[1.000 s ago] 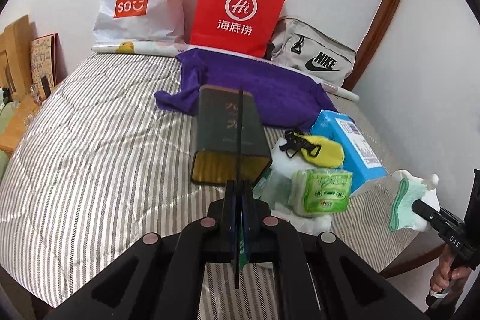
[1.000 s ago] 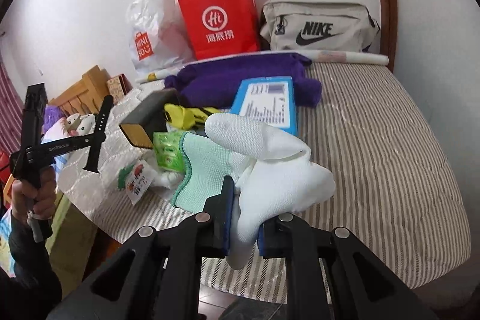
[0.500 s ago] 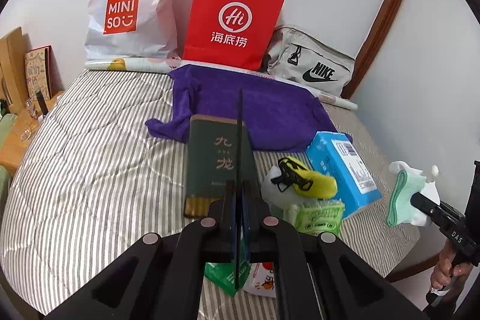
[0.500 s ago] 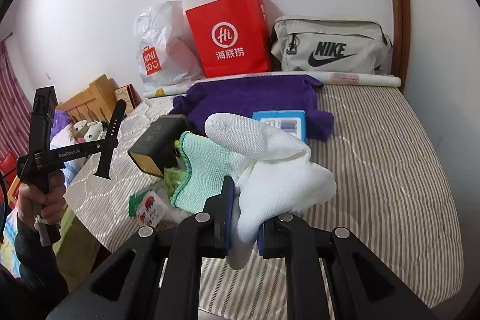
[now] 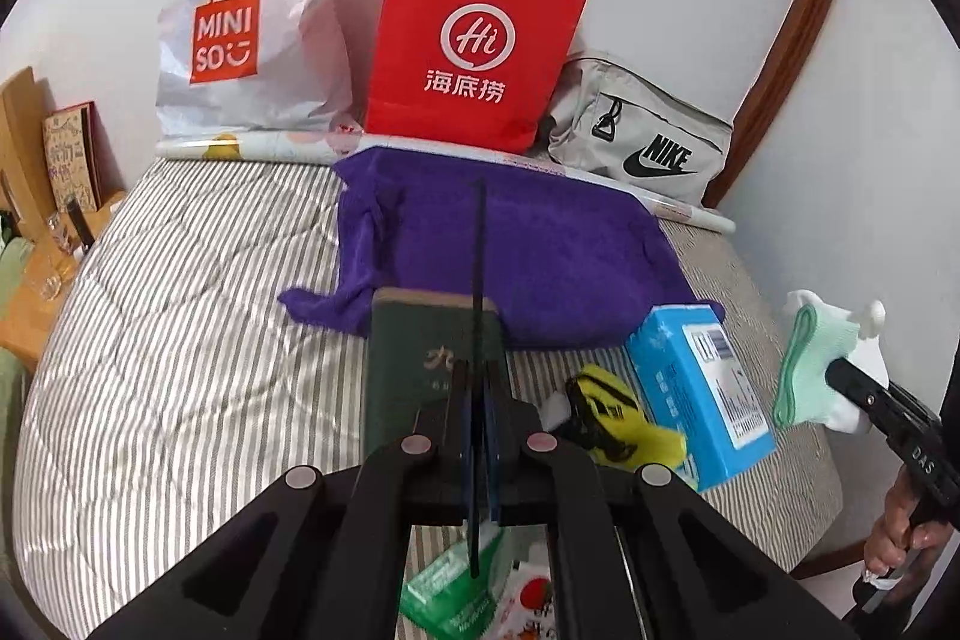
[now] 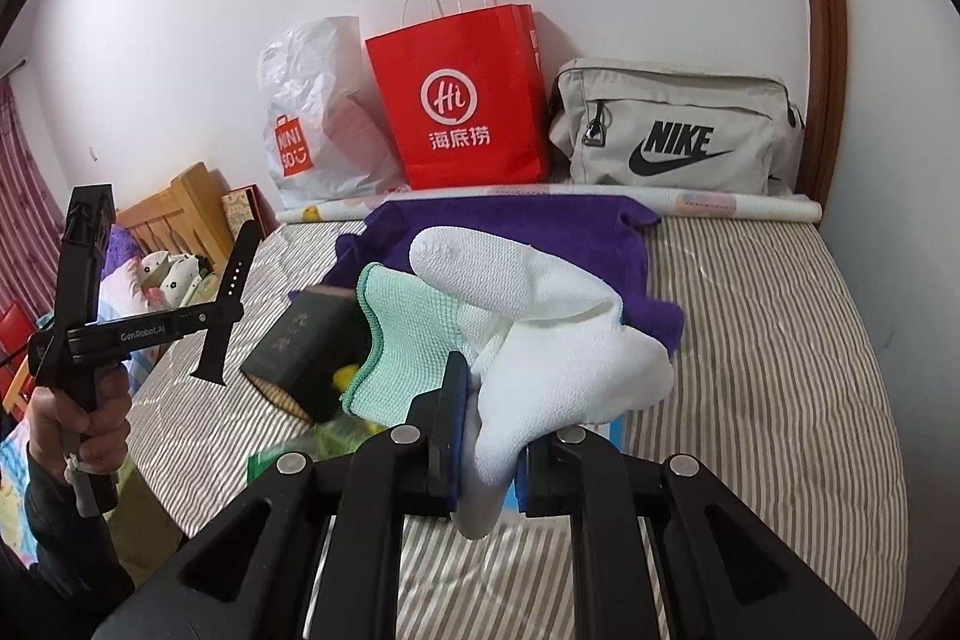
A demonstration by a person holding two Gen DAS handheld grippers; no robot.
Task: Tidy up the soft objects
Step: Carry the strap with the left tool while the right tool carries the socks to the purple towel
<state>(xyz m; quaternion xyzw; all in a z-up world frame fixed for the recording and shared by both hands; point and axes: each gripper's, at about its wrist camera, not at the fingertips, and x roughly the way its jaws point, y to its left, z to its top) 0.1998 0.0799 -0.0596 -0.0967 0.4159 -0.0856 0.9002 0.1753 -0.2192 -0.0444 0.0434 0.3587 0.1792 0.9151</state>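
Right gripper [image 6: 486,439]: jaws clamped on a white sock [image 6: 540,334] with a mint-green cuff; sock held in the air, lower centre of the right wrist view, over the near edge of the bed [image 6: 780,340]. In the left wrist view the same sock shows at the right edge of frame, off the side of the mattress.

Left gripper [image 5: 478,418]: jaws together on a thin black strap, apparently a watch band [image 5: 479,280], seen edge-on as a dark vertical line up the middle of the frame. In the right wrist view it stands at the left of frame, raised clear of the bed.

Outward, on the striped bedcover: dark green box [image 5: 429,370] at centre, yellow pouch [image 5: 618,424] and blue carton [image 5: 690,394] to its right, green tissue packs [image 5: 450,592] at the bottom edge, a purple towel [image 5: 510,244] spread behind. Against the wall: Miniso plastic bag [image 5: 252,34], red paper bag [image 5: 474,46], grey Nike bag [image 5: 648,142].

Progress (judgement): early to middle. One sock lifted, not yet placed; destination not evident. Towel still unfolded; the clutter near the bed edge is unsorted. Second sock not identifiable.
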